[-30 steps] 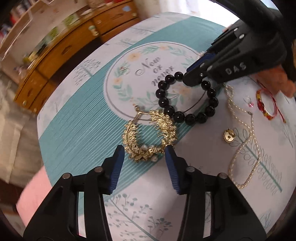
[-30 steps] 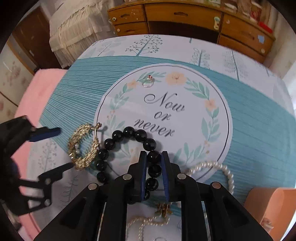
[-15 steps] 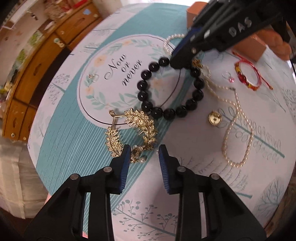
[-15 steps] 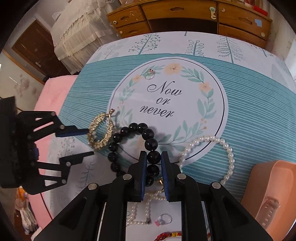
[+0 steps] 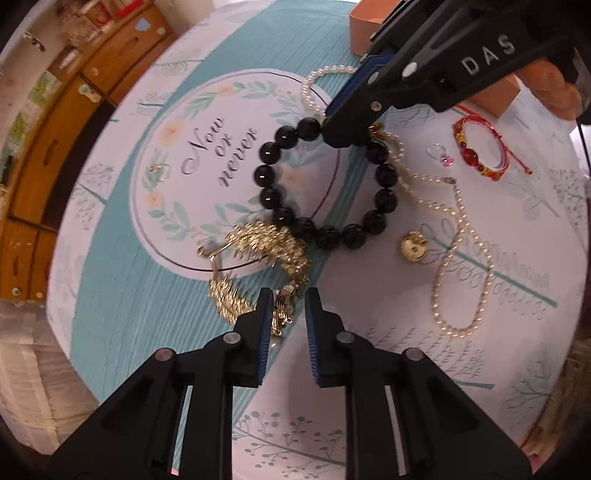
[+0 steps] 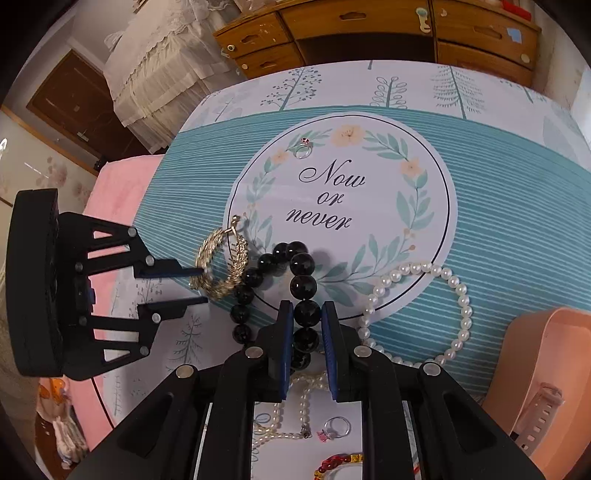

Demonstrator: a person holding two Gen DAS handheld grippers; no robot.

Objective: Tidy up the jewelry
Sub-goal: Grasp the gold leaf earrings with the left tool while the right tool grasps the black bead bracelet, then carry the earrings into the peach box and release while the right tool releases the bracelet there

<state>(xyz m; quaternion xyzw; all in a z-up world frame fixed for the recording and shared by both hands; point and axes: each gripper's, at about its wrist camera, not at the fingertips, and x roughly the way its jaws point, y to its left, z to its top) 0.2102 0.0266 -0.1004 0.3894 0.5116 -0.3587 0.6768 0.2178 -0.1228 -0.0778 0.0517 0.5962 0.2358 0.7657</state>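
A gold leaf-shaped hoop earring (image 5: 266, 254) lies on the printed table mat (image 5: 110, 229), blurred, touching the black bead bracelet (image 5: 384, 173). My left gripper (image 5: 288, 299) points down over its near end. The jaws are closing with the gold piece between them, close to the left pad, and a gap still shows at the right pad. In the right wrist view the left gripper (image 6: 202, 286) straddles the earring (image 6: 221, 262). My right gripper (image 6: 307, 310) is shut on one bead of the black bracelet (image 6: 303, 264). It also shows in the left wrist view, where the right gripper (image 5: 343, 129) pinches the bracelet's far side.
A pearl bracelet (image 6: 458, 295), a pearl necklace (image 5: 461, 258), a round gold piece (image 5: 413, 249), a red bracelet (image 5: 476, 155) and a pink-stone ring (image 5: 441, 155) lie at the right. A small ring (image 6: 303, 149) sits on the circle. A peach box (image 6: 546, 369) holds a watch strap. Wooden drawers (image 6: 369, 26) stand beyond.
The left gripper's jaws have narrowed around the gold earring while the gripper rolled and shifted. The right gripper has kept its grip on the black bracelet and drawn back slightly.
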